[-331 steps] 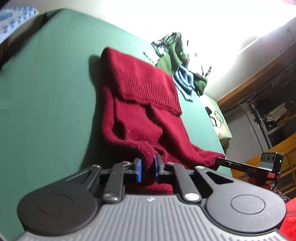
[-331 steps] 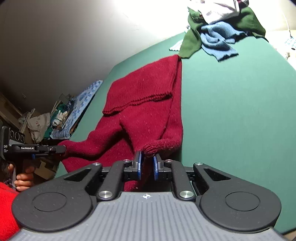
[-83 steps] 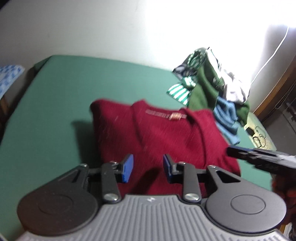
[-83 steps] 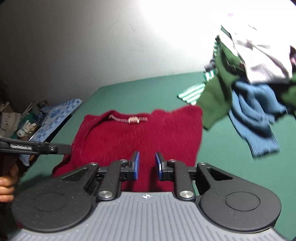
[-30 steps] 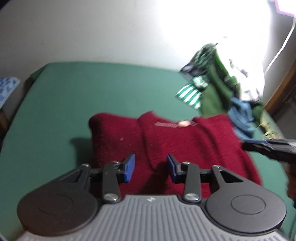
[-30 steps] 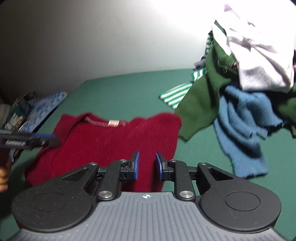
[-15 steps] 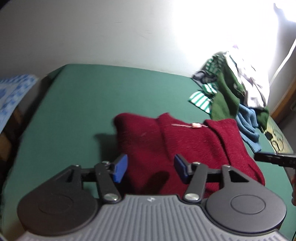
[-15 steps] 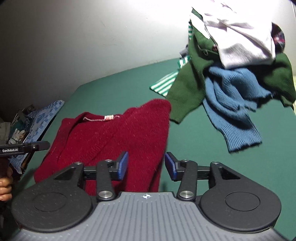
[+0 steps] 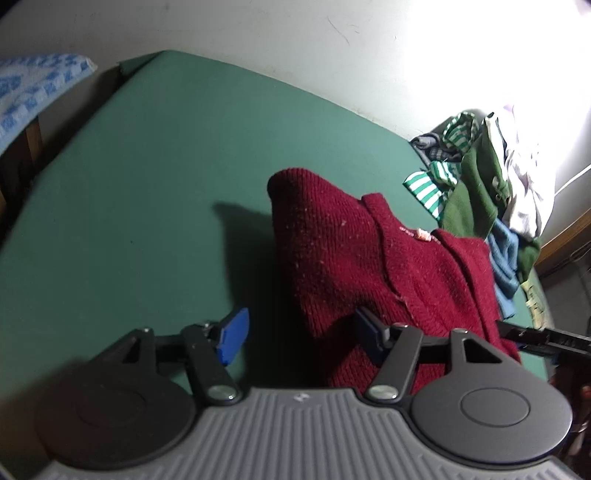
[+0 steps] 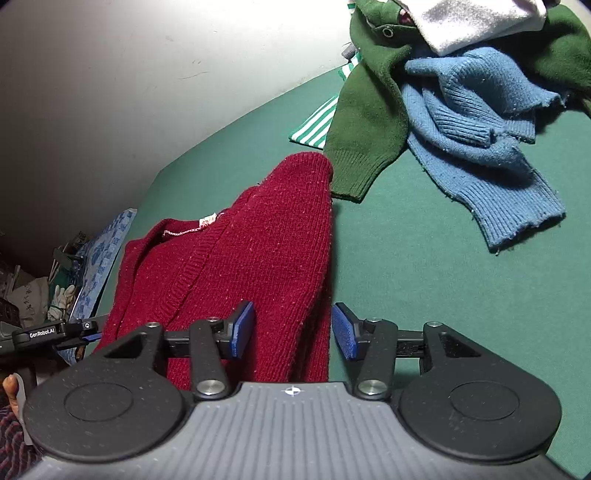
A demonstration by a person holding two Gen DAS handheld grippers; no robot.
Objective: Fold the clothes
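Observation:
A folded dark red knit sweater lies on the green table, its collar label facing up. My left gripper is open wide at the sweater's near left edge; the knit reaches in between the fingers and covers part of the right pad. In the right wrist view the same sweater fills the middle. My right gripper is open too, with the sweater's right edge lying between its blue pads. Neither gripper is closed on the cloth.
A pile of loose clothes sits at the far right: a blue sweater, a green garment, a white one and a striped piece. A blue patterned cloth lies past the table's left edge. Bare green table lies to the right.
Both grippers opened wider over the last second. The left one shifted to the sweater's left edge, the right one to its right edge, and both came closer to the cloth.

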